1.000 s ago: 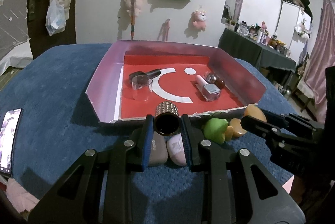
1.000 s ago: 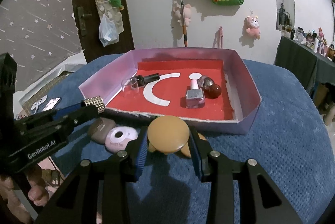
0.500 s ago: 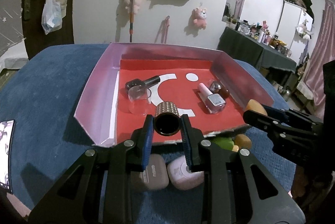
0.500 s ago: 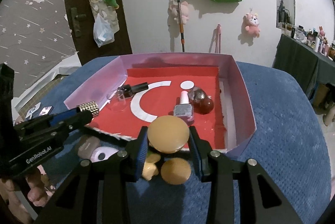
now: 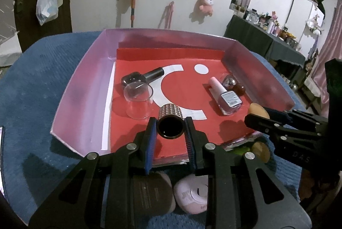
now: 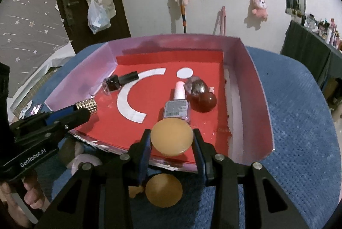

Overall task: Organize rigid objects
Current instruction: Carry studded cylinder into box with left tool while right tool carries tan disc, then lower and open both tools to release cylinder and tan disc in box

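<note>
Studded metallic tube [image 5: 171,122], clear glass cup [image 5: 137,100], nubby blue cloth [image 5: 36,87].

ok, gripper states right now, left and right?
Left gripper: closed on the studded tube.
Right gripper: closed on the tan round disc.

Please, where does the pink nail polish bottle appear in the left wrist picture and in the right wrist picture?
Left wrist view: the pink nail polish bottle lies right of centre in the tray, cap pointing away.
Right wrist view: it lies near the centre, just beyond the tan disc in the right gripper.
Shared landmark: the white arc on the red tray floor.
</note>
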Available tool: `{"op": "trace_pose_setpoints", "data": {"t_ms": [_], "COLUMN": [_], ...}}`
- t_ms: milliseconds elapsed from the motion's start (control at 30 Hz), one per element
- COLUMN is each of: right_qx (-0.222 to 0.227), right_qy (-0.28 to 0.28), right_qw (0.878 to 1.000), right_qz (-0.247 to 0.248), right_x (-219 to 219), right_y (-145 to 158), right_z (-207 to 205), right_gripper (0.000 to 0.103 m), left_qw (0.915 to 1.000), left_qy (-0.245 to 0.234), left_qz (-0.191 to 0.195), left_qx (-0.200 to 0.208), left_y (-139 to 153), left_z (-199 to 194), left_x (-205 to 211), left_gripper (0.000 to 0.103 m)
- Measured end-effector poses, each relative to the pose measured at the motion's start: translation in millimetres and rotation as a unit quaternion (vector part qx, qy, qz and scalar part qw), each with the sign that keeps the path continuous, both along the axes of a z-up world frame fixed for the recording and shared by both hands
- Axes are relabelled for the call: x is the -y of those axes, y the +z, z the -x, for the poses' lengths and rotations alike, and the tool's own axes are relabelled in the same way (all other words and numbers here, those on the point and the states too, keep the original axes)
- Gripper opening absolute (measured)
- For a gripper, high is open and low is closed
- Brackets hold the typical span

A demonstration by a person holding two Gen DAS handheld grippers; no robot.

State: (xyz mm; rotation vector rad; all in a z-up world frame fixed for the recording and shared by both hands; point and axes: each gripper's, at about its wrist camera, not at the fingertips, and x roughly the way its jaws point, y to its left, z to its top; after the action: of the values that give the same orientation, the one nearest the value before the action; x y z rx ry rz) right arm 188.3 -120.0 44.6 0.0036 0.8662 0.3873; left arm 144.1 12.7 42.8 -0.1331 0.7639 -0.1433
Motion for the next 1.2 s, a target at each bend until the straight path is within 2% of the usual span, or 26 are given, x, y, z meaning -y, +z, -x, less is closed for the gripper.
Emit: {"op": "trace_pose_setpoints", "data": {"t_ms": [133,367,567,733,1200], "right_qx": [-0.014,-0.012,-0.026,-0.034,-0.019], "right_qy": [-0.001,0.002,0.023,0.019,-0.002], "right_qw": [1.000,1.000,0.999,0.999,1.000], "right_qz": [0.000,0.021,0.025,0.023,0.020], "right_x": [1,-6,-16,-19,-22], "right_y": [-6,-6,-8,-12,-18], "right_z": [-9,-15,-14,-23,-49], "right_gripper": [0.040,0.040,0.040,0.040,0.040], "left_qw": [0.9999,0.9996,0.9989,0.9985,0.9980], "left_qy": [0.001,-0.002,0.003,0.002,0.003], "left_qz": [0.001,0.005,-0.007,-0.013,-0.023], "left_qx": [-0.010,-0.029,-0.046,-0.054,-0.059], "left_y": [-6,-17,-24,-23,-22], "left_z": [-8,-20,-26,-30,-59], "left_x": [-2,-2,-4,-6,-5], "left_gripper": [0.024,0.024,0.024,0.024,0.024]}}
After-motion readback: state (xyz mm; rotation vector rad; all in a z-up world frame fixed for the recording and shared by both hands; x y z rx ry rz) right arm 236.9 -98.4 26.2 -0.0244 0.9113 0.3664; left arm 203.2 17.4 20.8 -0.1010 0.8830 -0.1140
